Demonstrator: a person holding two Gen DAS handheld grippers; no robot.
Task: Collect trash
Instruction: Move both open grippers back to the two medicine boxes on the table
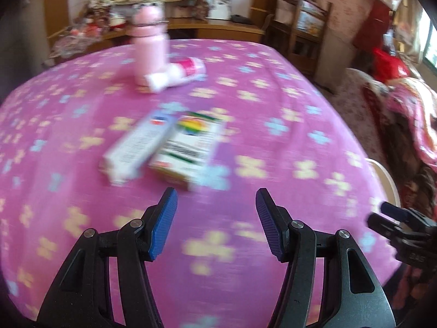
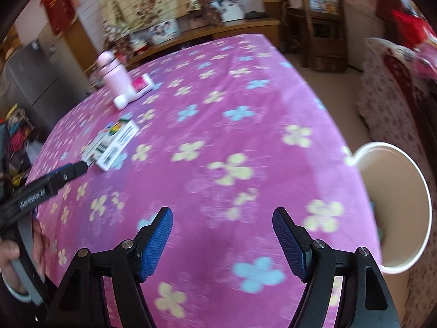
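From the left wrist camera, the left tongs (image 1: 215, 199) stood spread wide with nothing between their blue pads, hovering above the worktop (image 1: 273, 218), which was covered in a pink cloth printed with yellow and blue flowers. Just ahead of the fingertips lay two cartons: a narrow white box (image 1: 136, 147) resting at an angle, its far end on top of a wider box with a rainbow print (image 1: 188, 150). Farther back stood a pink bottle (image 1: 150, 46), upright, and beside it, lying flat, was a pink-and-white tube (image 1: 177, 75) that looked to be touching the bottle's base. At the right edge of the worktop the rim of a white paper bucket (image 1: 387, 180) peeked up, and the right tongs (image 1: 382, 216) showed near it. The whole view was smeared by motion blur.

From the right wrist camera, the right tongs (image 2: 222, 224) were likewise spread apart and empty, over the near part of the worktop (image 2: 245, 109). The white paper bucket (image 2: 396, 205) stood off the worktop's right edge, its mouth open toward the camera. The left tongs (image 2: 79, 168) reached in from the left, their tip just at the near end of the boxes (image 2: 112, 143). The pink bottle (image 2: 113, 75) and the tube (image 2: 133, 91) sat at the far left of the worktop.
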